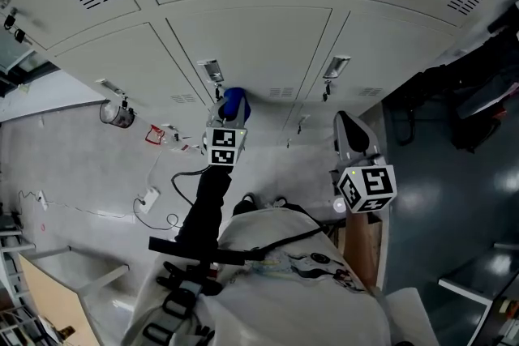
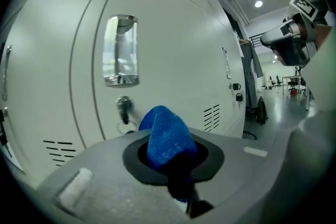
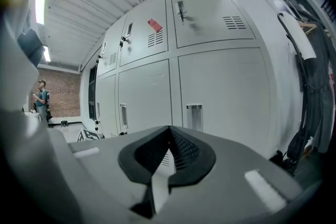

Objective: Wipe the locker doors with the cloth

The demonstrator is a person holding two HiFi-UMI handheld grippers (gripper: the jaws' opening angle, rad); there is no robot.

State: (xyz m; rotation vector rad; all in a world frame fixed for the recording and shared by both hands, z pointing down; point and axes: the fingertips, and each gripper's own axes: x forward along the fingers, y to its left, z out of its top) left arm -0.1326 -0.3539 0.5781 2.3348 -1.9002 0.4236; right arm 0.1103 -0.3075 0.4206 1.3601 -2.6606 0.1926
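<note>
Down low, the left gripper (image 2: 170, 153) has its jaws clamped on the blue cloth (image 2: 165, 135). The cloth sticks out toward a lower locker door (image 2: 173, 44), below its handle (image 2: 121, 50) and beside the lock (image 2: 124, 105). Whether it touches the door is hard to tell. The right gripper (image 3: 169, 136) faces the lockers, well apart from them, its jaws together on nothing.

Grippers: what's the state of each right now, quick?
Left gripper: closed, holding the cloth.
Right gripper: closed, nothing between its jaws.
</note>
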